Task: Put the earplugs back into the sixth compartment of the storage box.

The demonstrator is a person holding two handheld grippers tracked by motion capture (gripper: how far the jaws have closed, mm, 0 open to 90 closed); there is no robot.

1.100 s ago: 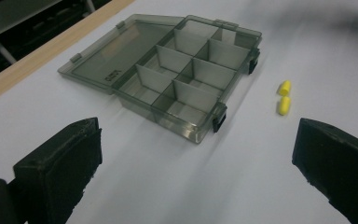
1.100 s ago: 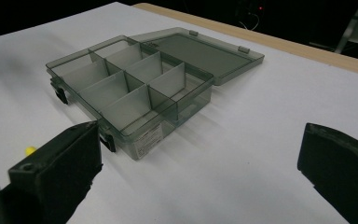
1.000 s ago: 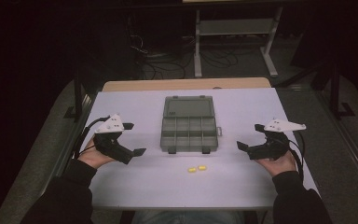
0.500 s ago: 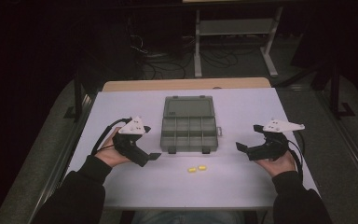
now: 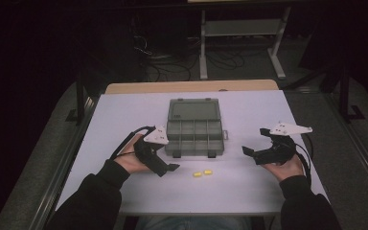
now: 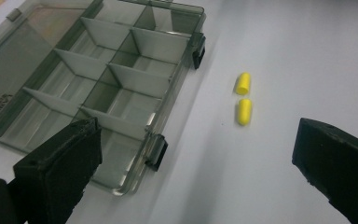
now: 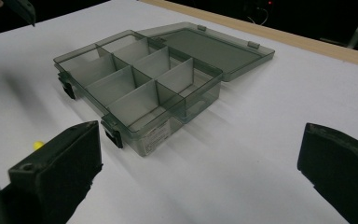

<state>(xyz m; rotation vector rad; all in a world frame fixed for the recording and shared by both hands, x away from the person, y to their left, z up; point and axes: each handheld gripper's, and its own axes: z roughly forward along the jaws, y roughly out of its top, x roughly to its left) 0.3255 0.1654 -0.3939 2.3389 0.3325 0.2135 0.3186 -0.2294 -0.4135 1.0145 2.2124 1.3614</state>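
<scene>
Organizer box (image 5: 194, 128) at frame centre on the white table (image 5: 249, 187), lid folded flat toward the top edge, compartments bare as far as visible — set up to take parts. Two yellow capsules (image 5: 201, 173) just below the box's front edge, near it but apart; in the left gripper view they sit end to end, right of the latches (image 6: 156, 150), likely not quite touching. Left gripper (image 5: 168, 167) low at lower left of centre, jaws spread wide, holding nothing, nose aimed at the capsules — looks like lining up a pick. Right gripper (image 5: 247, 151) at right, jaws also wide apart and empty, pointed at the box. Versus a second ago: left gripper shifted from far left in toward the box's front corner; right gripper, box, capsules unchanged.
</scene>
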